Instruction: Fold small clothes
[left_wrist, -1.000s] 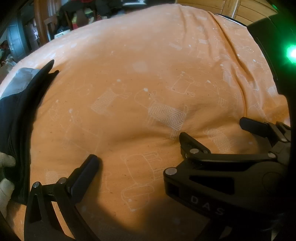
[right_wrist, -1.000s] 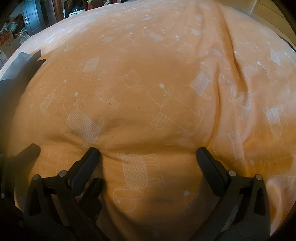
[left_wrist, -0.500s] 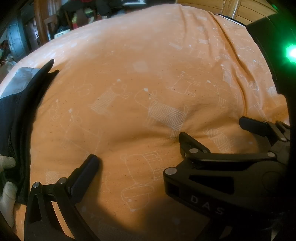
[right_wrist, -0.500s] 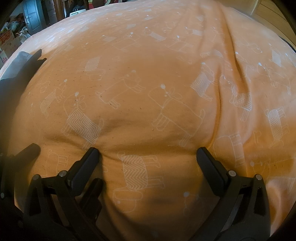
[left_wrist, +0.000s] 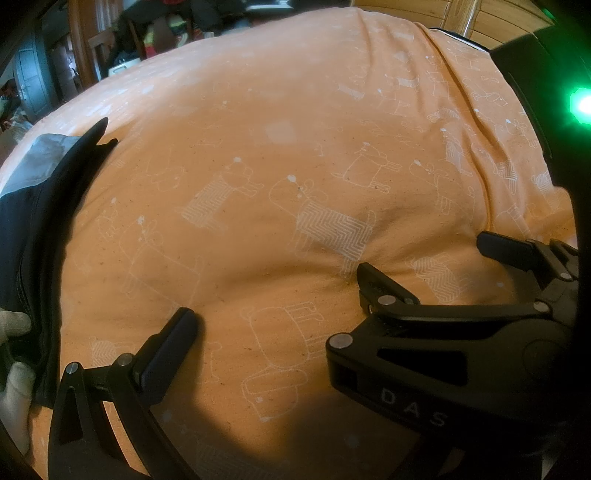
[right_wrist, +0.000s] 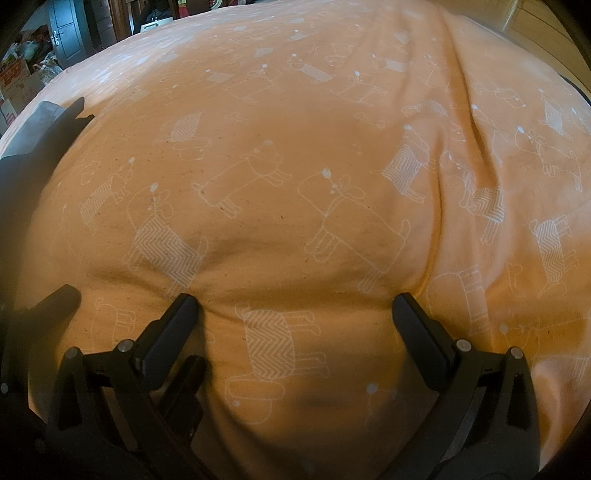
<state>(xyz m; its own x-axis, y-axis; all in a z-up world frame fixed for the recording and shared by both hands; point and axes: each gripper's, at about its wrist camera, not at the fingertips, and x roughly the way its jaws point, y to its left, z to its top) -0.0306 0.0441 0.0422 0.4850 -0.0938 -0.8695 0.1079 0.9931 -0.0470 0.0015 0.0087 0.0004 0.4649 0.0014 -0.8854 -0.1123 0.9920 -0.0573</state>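
Nothing moved, dark garment (left_wrist: 33, 229) left of claws (right_wrist: 295, 321)

Legible text. White capital letters "D A S" stand on the black body of the right gripper (left_wrist: 417, 258), seen in the left wrist view just beside the left gripper's own finger; whether the word runs on below the letters cannot be told. Red printing marks a cardboard box (right_wrist: 14, 79) left of the grey door (right_wrist: 68, 31), too small to read.
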